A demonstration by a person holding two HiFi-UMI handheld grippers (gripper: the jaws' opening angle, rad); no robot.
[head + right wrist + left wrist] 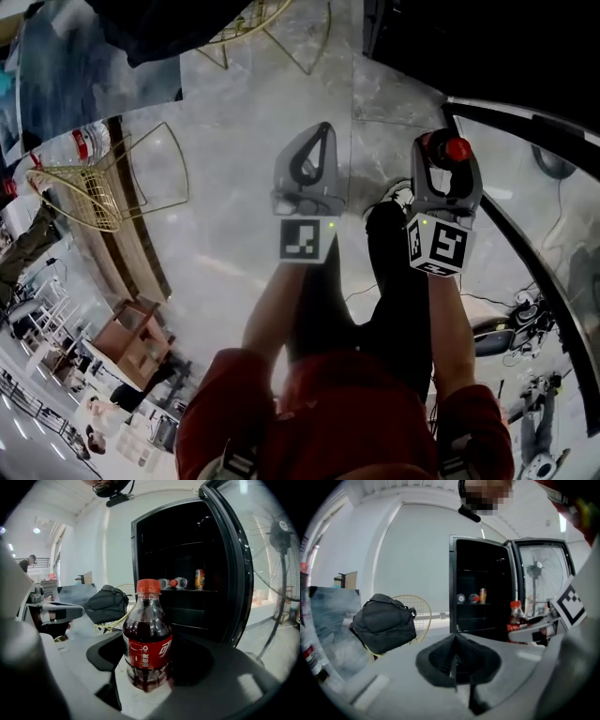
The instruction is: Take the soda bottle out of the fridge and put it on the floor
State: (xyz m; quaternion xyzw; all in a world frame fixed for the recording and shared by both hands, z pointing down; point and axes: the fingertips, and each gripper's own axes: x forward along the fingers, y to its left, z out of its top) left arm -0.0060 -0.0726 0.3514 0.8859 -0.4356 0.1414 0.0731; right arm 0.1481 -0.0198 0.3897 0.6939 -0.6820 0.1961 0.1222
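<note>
Head view: right gripper [448,157], upper right of frame, carries the bottle [457,149], its red cap showing between the jaws. Left gripper [314,141] is at centre.
Left gripper view: jaws pressed together, nothing between them.
Right gripper view: jaws pinch the upright bottle's lower body at mid-frame, with the open fridge [187,564] behind.

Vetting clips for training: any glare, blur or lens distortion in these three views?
Head view: heavy fisheye bend, and the glossy floor throws pale reflections. Left gripper view: dark corners, smeared left edge, fridge interior underexposed. Right gripper view: soda bottle sharp up close, fridge inside nearly black, frame edges bent and dark.
</note>
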